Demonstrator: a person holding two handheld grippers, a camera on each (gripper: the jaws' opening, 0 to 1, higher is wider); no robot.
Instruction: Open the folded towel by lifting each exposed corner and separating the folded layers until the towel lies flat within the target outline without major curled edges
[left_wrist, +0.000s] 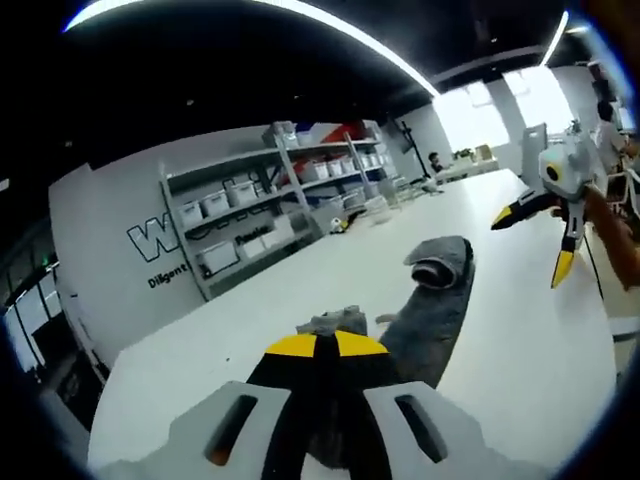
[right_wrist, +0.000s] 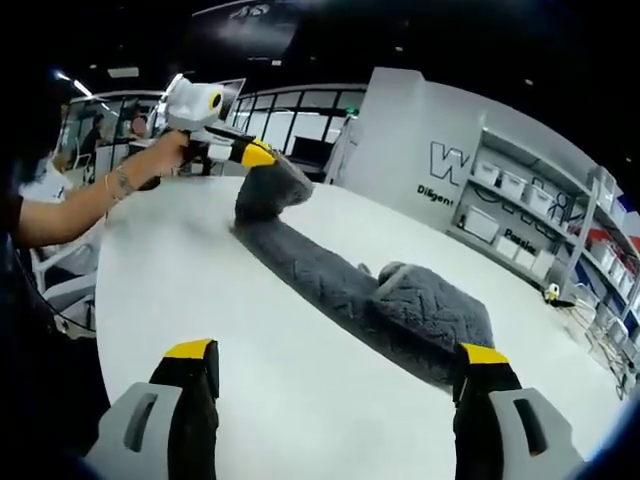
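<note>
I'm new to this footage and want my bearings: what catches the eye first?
A long grey terry towel lies stretched across the white table, rumpled at both ends. The left gripper, yellow-tipped, is shut on the towel's far end in the right gripper view, that end lifted off the table. The right gripper hangs open above the near, bunched end.

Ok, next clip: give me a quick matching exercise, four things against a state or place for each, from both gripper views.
Things:
1. left gripper
2. right gripper
3. grey towel
4. shelving unit

States or places:
A. stands by the wall, loaded with white bins
B. jaws wide apart, holding nothing
C. stretched in a long strip across the white table, rolled up at one end
D. jaws closed on one end of the cloth, lifting it

Pairs: 1-D, 2-B, 3-C, 4-A
</note>
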